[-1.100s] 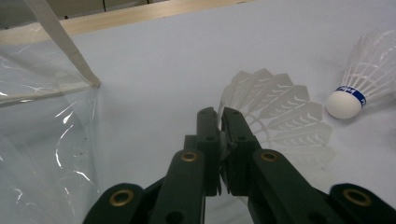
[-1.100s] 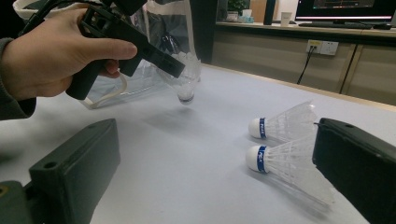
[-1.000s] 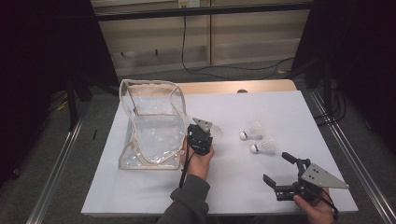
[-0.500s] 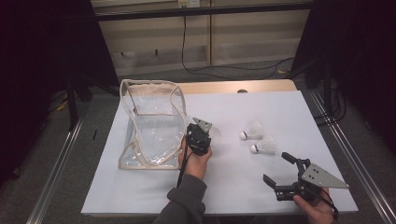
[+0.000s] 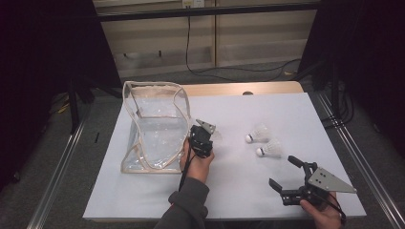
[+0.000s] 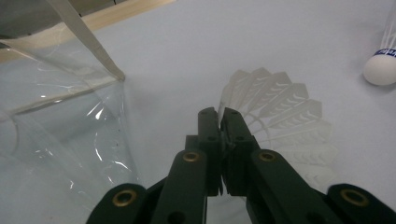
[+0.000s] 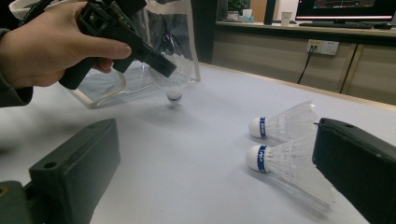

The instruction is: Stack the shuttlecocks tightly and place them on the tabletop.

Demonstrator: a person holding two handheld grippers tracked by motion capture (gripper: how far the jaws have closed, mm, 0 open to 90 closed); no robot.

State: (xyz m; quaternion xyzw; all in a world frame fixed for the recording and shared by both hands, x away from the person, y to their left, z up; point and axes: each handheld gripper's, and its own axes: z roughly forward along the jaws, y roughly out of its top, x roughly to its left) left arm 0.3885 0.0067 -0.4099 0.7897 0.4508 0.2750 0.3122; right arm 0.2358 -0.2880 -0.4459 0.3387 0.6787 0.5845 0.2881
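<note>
My left gripper [image 5: 208,133] is held in a hand at mid-table, just right of a clear plastic bag [image 5: 153,129]. Its jaws are shut on the feather skirt of a white shuttlecock [image 6: 280,116]. In the right gripper view that shuttlecock [image 7: 175,81] hangs cork down, close above the table. Two more shuttlecocks lie on their sides to the right, one farther back [image 5: 258,134] and one nearer [image 5: 270,150]. My right gripper [image 5: 286,174] stands open near the front right edge, its jaws spread wide. It points toward that pair [image 7: 280,163] with nothing between the jaws.
The bag [image 6: 60,126] stands open with its trimmed rim up, at the left of the white tabletop [image 5: 239,109]. A wooden strip runs along the table's far edge. Metal rails flank both sides, and cables lie on the floor behind.
</note>
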